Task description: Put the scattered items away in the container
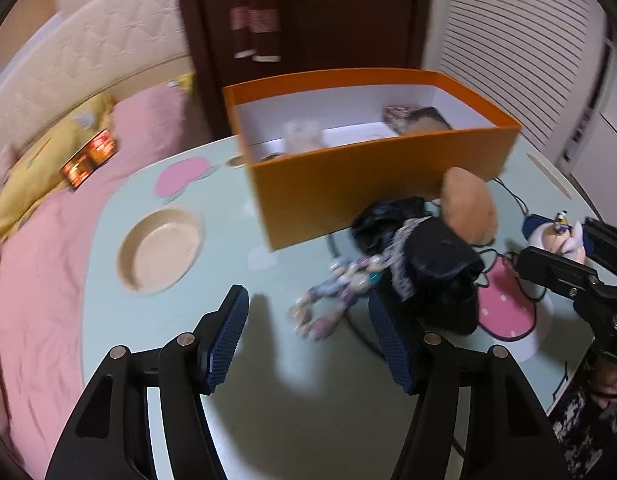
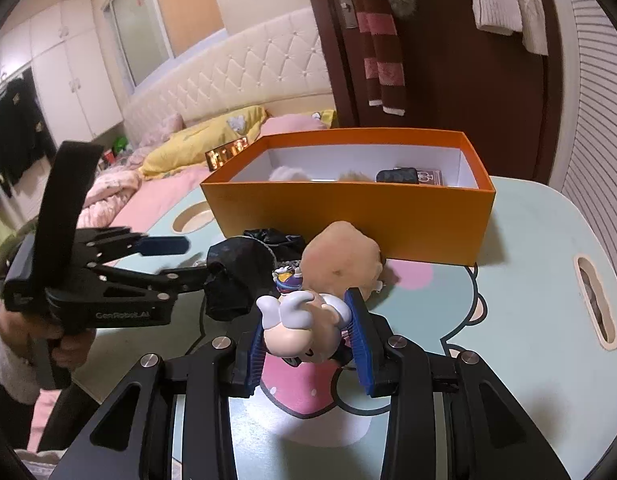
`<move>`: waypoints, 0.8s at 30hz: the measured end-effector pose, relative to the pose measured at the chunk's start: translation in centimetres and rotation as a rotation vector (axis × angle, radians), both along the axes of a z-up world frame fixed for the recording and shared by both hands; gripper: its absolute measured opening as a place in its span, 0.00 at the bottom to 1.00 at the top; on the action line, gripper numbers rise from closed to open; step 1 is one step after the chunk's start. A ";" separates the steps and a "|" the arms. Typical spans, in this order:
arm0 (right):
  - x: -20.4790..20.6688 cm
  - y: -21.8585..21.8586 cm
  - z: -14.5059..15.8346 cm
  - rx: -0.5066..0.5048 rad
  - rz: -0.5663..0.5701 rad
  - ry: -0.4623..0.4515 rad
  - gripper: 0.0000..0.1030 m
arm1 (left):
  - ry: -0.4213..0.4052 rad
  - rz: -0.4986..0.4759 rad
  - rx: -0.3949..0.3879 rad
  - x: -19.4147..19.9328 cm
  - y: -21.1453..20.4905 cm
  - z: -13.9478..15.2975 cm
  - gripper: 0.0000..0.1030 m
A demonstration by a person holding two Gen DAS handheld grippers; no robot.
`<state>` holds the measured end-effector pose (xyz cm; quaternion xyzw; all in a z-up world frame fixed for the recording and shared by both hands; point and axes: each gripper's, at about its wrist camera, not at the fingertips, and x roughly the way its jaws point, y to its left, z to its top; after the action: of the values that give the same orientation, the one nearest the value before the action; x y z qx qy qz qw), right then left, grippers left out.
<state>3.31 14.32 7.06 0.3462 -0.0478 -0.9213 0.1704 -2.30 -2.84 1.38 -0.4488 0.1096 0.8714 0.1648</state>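
Right claw (image 2: 310, 334) grasps the figurine (image 2: 298, 326) lying crosswise; left claw (image 1: 308, 340) released.

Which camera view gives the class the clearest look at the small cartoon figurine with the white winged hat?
The right wrist view: the small cartoon figurine with the white winged hat sits sharp and close, clamped between the right hand-held gripper pads. The left wrist view shows it only small at the right edge, partly hidden by that gripper.

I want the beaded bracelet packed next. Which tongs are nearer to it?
Left. The left tongs hang open right above the beaded bracelet, the bracelet lying just ahead of their tips. The right tongs are off to the side, shut on a toy figure.
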 end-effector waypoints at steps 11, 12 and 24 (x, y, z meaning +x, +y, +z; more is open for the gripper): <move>0.2 0.1 -0.2 -0.002 -0.002 -0.007 0.34 | -0.001 -0.053 0.059 0.1 -0.1 -0.2 0.18; 0.2 0.1 -0.2 -0.002 -0.002 -0.005 0.34 | 0.001 -0.036 0.072 0.4 -0.6 0.0 0.18; -0.3 -0.4 2.6 -0.002 0.022 0.066 0.34 | 0.137 -0.001 0.232 1.7 -1.7 6.3 0.17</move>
<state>3.02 13.97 9.62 0.3161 -0.0392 -0.9302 0.1826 -0.58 -4.54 7.66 -0.3662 0.0195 0.9068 0.2081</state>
